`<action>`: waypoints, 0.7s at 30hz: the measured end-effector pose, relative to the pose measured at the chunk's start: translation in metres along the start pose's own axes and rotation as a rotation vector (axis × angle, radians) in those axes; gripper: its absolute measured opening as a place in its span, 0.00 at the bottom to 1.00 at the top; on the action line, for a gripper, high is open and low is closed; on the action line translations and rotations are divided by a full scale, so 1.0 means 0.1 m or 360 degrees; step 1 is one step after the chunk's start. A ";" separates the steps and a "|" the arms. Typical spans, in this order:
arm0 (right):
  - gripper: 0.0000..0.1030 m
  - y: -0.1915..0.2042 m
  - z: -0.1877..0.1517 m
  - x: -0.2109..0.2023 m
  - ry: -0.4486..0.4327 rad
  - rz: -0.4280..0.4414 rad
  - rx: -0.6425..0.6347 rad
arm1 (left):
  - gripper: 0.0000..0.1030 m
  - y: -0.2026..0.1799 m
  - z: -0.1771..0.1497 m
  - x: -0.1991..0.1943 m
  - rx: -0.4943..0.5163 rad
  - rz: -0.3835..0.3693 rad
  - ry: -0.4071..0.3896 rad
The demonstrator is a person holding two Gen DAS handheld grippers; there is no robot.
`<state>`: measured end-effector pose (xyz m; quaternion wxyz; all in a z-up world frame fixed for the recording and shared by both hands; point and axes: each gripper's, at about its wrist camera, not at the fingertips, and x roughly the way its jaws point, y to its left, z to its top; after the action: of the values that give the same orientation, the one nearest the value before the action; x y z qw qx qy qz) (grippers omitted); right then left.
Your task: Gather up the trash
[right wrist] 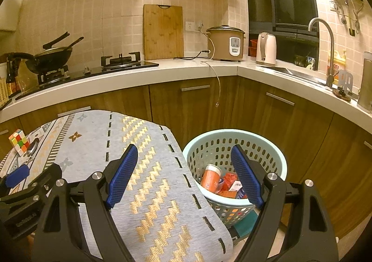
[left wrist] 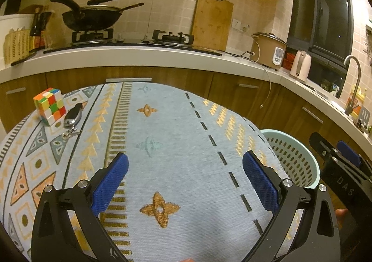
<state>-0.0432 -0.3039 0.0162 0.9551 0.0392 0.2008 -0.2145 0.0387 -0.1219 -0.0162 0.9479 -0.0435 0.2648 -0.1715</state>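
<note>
A: Left wrist view? 
B: Left gripper [left wrist: 184, 183] over the tabletop [left wrist: 176, 127], fingers wide apart, nothing between. Cube [left wrist: 50, 106] and key fob [left wrist: 72, 115] side by side near the far left edge. Basket [left wrist: 291, 159] just past the right edge, contents hidden from here.

A: Right wrist view? 
B: Right gripper [right wrist: 184, 176] straddling the tabletop's right edge, fingers spread, holding nothing. Trash [right wrist: 220, 183] inside the basket: an orange cup, red wrappers, a small carton. No loose trash visible on the cloth.

A: Handling? 
B: Probably light and crushable; wrappers soft, likely slippery. Best pinched across the cup's side wall, gently. Probably close to finished.
</note>
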 end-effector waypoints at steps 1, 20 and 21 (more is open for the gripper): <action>0.76 0.00 0.01 -0.01 -0.0003 0.0002 -0.0001 | 0.93 0.00 0.00 0.00 0.0002 0.0002 0.0001; 0.76 0.00 0.04 -0.28 0.0054 0.0014 0.0025 | 0.93 -0.07 -0.02 -0.34 0.0080 0.0233 -0.0047; 0.76 0.00 0.02 -0.29 0.0058 0.0011 0.0019 | 0.93 -0.08 -0.02 -0.37 0.0100 0.0260 -0.0060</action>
<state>-0.0664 -0.2929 0.0301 0.9517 0.0496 0.2168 -0.2117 0.0053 -0.1160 0.0015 0.9645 0.0048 0.2440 -0.1009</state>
